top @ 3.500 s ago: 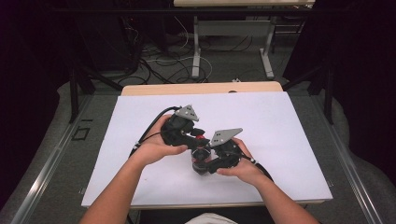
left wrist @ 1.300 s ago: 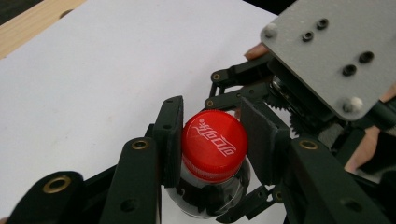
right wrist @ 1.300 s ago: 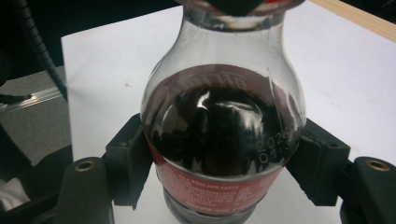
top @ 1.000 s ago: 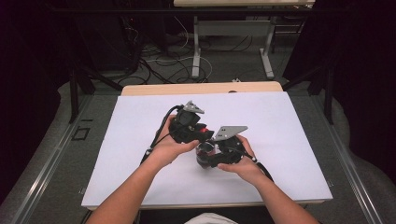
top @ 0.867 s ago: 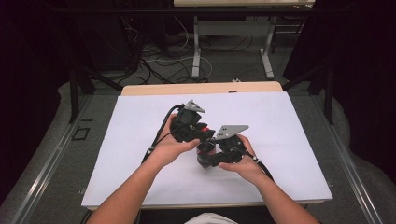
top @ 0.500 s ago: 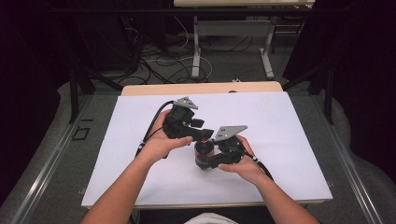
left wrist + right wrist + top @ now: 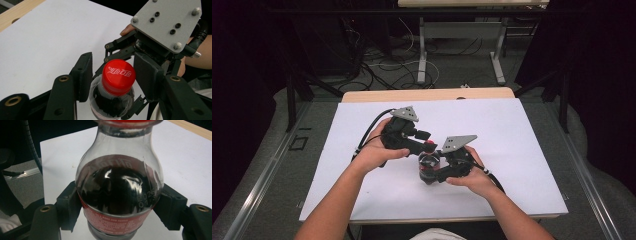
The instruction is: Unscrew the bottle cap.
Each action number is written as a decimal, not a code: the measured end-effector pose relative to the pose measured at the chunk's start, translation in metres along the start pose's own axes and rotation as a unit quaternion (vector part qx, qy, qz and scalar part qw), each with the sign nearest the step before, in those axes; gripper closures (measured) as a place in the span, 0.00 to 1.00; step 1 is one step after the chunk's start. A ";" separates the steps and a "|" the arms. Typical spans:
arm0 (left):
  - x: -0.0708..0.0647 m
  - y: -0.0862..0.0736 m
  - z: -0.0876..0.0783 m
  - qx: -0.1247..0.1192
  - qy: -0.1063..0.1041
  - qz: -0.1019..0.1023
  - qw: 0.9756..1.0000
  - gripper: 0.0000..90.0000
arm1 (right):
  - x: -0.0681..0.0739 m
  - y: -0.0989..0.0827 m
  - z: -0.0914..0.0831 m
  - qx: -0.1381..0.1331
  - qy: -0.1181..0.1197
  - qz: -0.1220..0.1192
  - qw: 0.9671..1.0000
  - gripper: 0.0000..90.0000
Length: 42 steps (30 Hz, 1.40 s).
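We read white Coca-Cola script on the smooth red cap (image 7: 119,76) of the clear, round-shouldered bottle (image 7: 119,187) of dark cola, which stands upright on the white table (image 7: 522,130); its red label's small print is too blurred to read. Our right gripper (image 7: 120,212) clamps the bottle's body. Our left gripper (image 7: 112,75) brackets the cap, its jaws just closing, a gap still on one side.

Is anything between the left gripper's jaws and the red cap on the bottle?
Nothing visible. The left gripper straddles the red cap, its jaws having just been closing, small gaps remaining on both sides. The right gripper clamps the bottle at its body below.
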State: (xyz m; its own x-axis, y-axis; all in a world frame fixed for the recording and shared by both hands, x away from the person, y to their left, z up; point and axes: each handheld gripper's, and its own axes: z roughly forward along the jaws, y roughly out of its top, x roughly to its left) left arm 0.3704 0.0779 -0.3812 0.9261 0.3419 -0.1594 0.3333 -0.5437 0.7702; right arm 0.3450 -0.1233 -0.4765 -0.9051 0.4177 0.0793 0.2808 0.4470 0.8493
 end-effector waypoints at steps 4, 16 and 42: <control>-0.001 0.001 0.003 0.000 -0.003 -0.009 1.000 0.60 | 0.000 0.000 0.000 0.000 0.002 -0.001 1.000 0.33; -0.020 0.008 0.010 0.008 0.087 -0.095 0.992 0.68 | -0.002 -0.001 0.002 0.003 -0.024 0.012 1.000 0.33; -0.017 0.000 -0.001 -0.031 0.080 -0.040 0.996 0.47 | -0.004 0.000 -0.001 -0.003 -0.025 0.008 1.000 0.33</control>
State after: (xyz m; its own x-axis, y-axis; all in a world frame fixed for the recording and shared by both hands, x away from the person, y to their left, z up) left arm 0.3544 0.0731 -0.3777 0.8555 0.5026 -0.1245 0.3882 -0.4635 0.7965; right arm 0.3480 -0.1262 -0.4762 -0.8834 0.4638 0.0666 0.2926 0.4351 0.8515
